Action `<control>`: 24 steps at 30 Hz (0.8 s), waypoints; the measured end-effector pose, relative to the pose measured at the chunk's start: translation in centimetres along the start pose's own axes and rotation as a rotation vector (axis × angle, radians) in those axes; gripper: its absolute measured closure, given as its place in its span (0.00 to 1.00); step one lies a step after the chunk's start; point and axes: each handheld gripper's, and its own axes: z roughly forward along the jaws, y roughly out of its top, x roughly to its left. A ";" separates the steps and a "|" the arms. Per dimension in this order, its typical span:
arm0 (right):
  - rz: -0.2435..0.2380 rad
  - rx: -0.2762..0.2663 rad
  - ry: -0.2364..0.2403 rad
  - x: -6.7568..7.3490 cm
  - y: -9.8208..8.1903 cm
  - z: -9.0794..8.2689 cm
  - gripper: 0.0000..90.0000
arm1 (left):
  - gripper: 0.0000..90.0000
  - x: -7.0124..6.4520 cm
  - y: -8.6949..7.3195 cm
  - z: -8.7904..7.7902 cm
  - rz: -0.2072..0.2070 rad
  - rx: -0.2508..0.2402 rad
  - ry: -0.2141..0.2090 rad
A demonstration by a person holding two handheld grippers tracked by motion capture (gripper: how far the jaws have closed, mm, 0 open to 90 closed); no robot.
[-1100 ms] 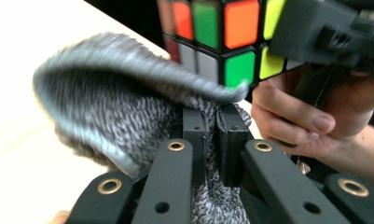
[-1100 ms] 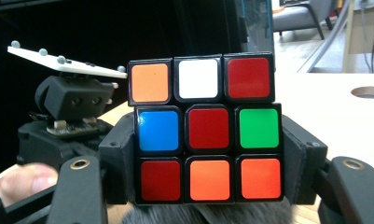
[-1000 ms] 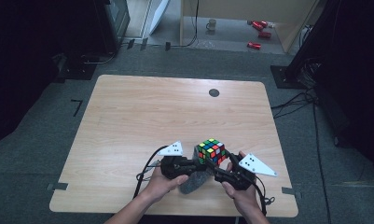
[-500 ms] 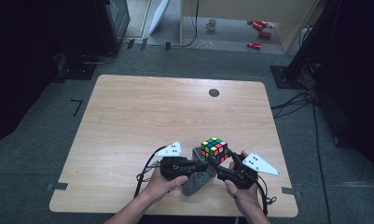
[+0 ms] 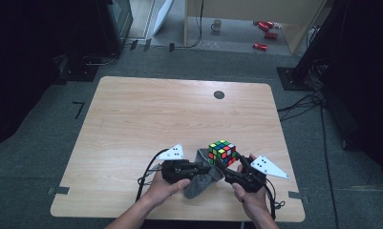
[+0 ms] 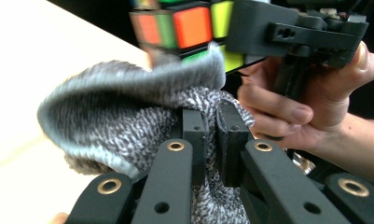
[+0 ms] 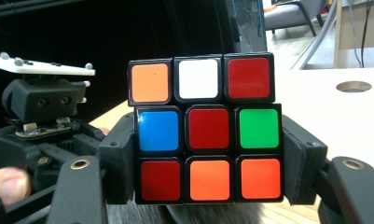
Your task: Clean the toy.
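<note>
Pale wood makes up the table [image 5: 132, 124], which stands on grey carpet in a dim room; nearest the person, at the front edge, two hands come in from below, each with a gripper. Clenched on a grey knitted cloth [image 5: 201, 179], the left gripper [image 5: 198, 168] has its jaws almost together in the left gripper view, with a fold of the cloth [image 6: 142, 116] pinched between them and the rest bulging out to the left of that view. Just beside it, the right gripper [image 5: 226, 164] grasps a puzzle cube [image 5: 222, 152]; in the right gripper view its jaws press the cube [image 7: 208, 128] on both sides at the lower two rows, and the face shown has orange, white and red on top, blue, red and green in the middle, red, orange and orange below. One upper edge of the cloth touches the cube's underside; the cube is held off the table. Farther off, a round dark hole [image 5: 219, 94] sits near the table's far edge; beyond it, a mug [image 5: 217, 25] and red cans [image 5: 265, 33] lie on the floor.
</note>
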 end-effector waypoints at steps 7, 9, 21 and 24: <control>-0.019 0.023 0.035 0.2 -0.4 0.0 0.38 | 0.94 1.5 0.7 -2.3 -0.063 -0.093 0.033; -0.033 0.036 0.042 0.6 -0.6 0.3 0.38 | 0.92 1.7 0.9 -2.6 -0.083 -0.107 0.036; -0.046 0.039 0.029 0.1 -0.7 0.2 0.38 | 0.54 2.0 1.5 -3.4 -0.014 0.029 0.174; -0.051 0.039 0.030 0.1 -0.7 0.1 0.38 | 0.44 2.2 1.8 -4.2 -0.006 0.046 0.207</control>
